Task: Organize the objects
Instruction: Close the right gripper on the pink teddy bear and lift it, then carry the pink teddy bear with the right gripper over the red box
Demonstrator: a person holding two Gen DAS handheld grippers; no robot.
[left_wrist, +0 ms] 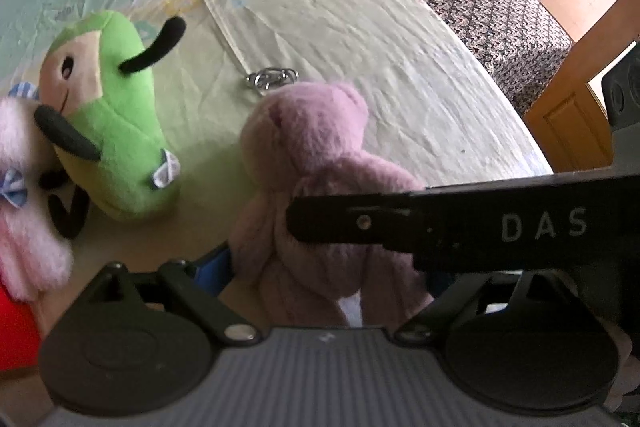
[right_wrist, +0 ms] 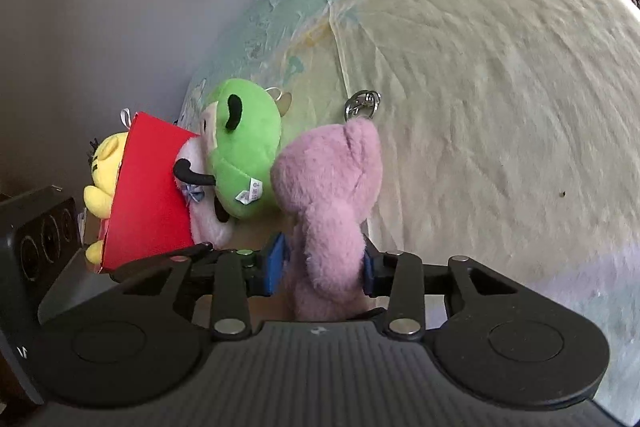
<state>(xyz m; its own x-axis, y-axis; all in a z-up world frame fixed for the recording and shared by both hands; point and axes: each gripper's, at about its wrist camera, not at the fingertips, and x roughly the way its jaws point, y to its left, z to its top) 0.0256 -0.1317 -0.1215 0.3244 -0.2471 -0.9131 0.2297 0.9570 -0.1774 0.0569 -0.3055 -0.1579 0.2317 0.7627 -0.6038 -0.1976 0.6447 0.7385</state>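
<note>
A pink plush bear (right_wrist: 328, 187) stands upright between the blue pads (right_wrist: 276, 263) of my right gripper (right_wrist: 322, 263), which is shut on its body. In the left wrist view the same bear (left_wrist: 312, 147) fills the gap of my left gripper (left_wrist: 328, 275), whose fingers are spread wide. The left blue pad (left_wrist: 212, 267) sits at the bear's side and the other pad is hidden. The right gripper's finger (left_wrist: 360, 223) crosses in front of the bear. A green frog-hood plush (right_wrist: 240, 155) lies just left of the bear.
A red box (right_wrist: 152, 195), a yellow plush (right_wrist: 104, 163) and a fluffy white-pink plush (left_wrist: 24, 203) crowd the left by the wall. A metal keyring (right_wrist: 362, 105) lies on the pale bedsheet (right_wrist: 500, 87). A dark patterned blanket (left_wrist: 480, 7) and wooden furniture (left_wrist: 568, 123) stand to the right.
</note>
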